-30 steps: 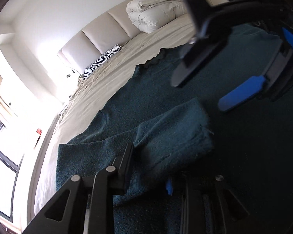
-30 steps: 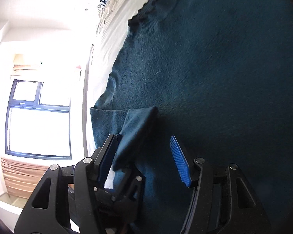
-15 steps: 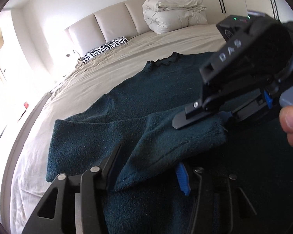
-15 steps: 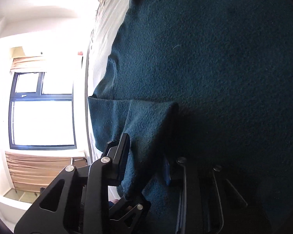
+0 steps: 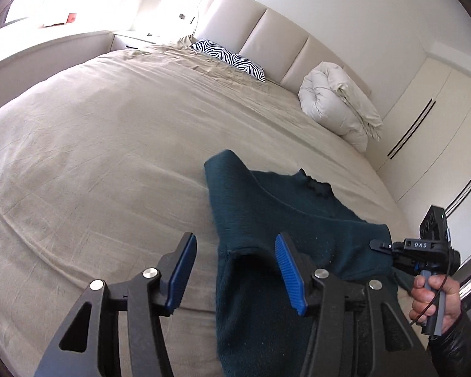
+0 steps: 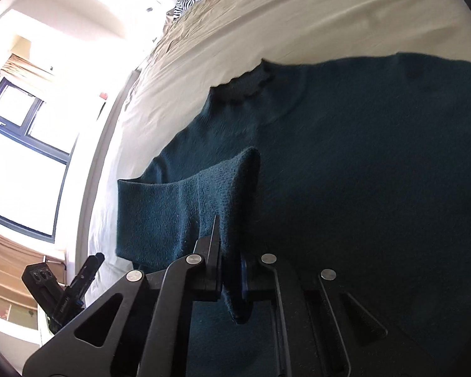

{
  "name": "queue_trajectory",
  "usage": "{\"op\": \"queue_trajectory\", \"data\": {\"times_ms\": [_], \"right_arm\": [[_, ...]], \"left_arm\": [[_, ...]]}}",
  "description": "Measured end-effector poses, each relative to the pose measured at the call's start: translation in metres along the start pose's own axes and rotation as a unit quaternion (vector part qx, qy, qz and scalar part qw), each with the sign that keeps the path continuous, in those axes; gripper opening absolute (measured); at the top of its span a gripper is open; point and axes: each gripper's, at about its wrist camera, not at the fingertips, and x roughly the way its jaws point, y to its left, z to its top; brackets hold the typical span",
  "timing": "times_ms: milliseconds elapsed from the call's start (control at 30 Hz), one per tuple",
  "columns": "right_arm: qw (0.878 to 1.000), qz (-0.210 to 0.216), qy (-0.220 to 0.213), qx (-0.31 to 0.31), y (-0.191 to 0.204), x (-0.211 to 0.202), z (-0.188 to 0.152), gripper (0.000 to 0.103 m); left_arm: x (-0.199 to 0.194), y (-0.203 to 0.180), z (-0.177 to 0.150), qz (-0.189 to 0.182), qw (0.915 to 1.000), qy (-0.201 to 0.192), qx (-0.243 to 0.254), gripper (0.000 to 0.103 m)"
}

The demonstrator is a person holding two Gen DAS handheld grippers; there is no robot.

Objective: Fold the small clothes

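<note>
A dark teal knit sweater (image 5: pixel 285 216) lies on the beige bed (image 5: pixel 110 144); its frilled collar (image 6: pixel 241 86) points toward the headboard. My left gripper (image 5: pixel 235 270) is open above the sweater's left edge and holds nothing. My right gripper (image 6: pixel 230 270) is shut on the folded sleeve (image 6: pixel 185 207) and holds it over the sweater's body. In the left wrist view the right gripper (image 5: pixel 389 248) sits at the sweater's right side, with the holding hand below it. The left gripper also shows in the right wrist view (image 6: pixel 75 289), at the lower left.
A zebra-print pillow (image 5: pixel 229 59) and a rolled white duvet (image 5: pixel 336 103) lie by the padded headboard (image 5: pixel 276 31). White wardrobe doors (image 5: pixel 424 119) stand at the right. A window (image 6: pixel 22 163) is beyond the bed's left side.
My left gripper let go of the sleeve, opened and pulled back and up. My right gripper closed on the sleeve and holds it.
</note>
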Motion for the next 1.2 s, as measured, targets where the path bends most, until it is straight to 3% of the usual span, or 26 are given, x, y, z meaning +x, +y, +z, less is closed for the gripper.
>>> {"op": "queue_trajectory", "data": {"times_ms": [167, 300, 533, 1200], "right_arm": [[0.999, -0.038, -0.014, 0.014, -0.052, -0.034, 0.017, 0.007], [0.998, -0.06, -0.018, 0.022, -0.074, -0.032, 0.016, 0.007], [0.997, -0.074, -0.006, 0.015, -0.074, -0.012, 0.015, 0.007], [0.997, -0.073, -0.007, 0.037, -0.092, 0.03, 0.022, 0.006]], "left_arm": [[0.012, 0.013, 0.023, -0.055, 0.9978, 0.006, -0.035, 0.044], [0.03, 0.012, 0.037, -0.08, 0.9956, 0.022, -0.045, 0.04], [0.06, 0.003, 0.046, -0.091, 0.9939, 0.048, -0.04, 0.04], [0.092, 0.01, 0.049, -0.113, 0.9901, 0.063, -0.054, 0.037]]}}
